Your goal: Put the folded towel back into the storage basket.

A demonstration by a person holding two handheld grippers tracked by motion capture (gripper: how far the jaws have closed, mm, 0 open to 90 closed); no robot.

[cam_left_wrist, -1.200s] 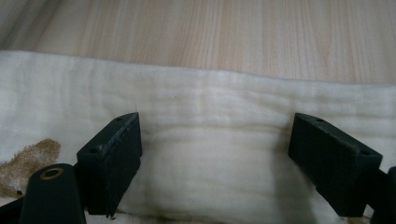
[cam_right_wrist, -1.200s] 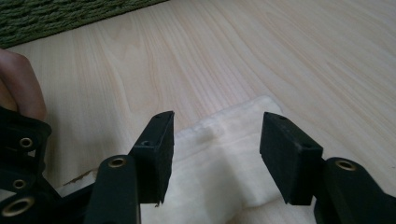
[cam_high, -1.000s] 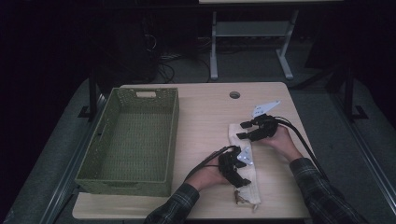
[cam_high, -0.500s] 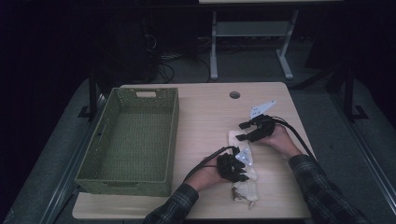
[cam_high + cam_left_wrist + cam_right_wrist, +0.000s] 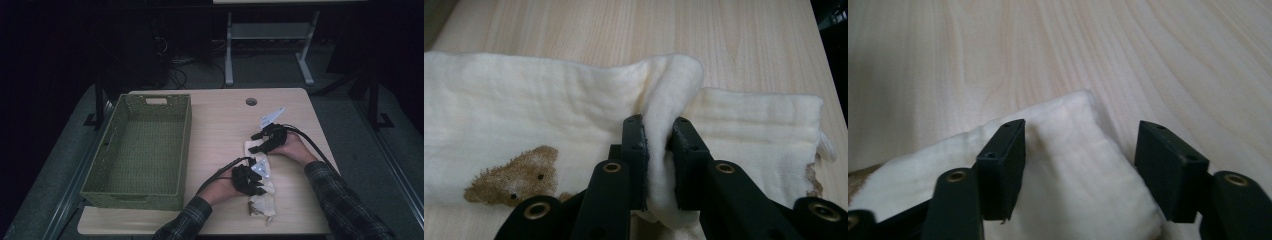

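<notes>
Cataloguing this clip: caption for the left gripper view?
Left claw pinching a raised fold of cream bear-print cloth on the wooden table.

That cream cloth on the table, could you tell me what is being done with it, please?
A person is working a cream cloth with a bear print using a gripper in each hand. The left gripper is shut on a raised fold of the cloth. The right gripper stands open over the cloth's far corner, jaws either side of it, not pinching. The cloth lies on the wooden table, beside a green basket.
</notes>
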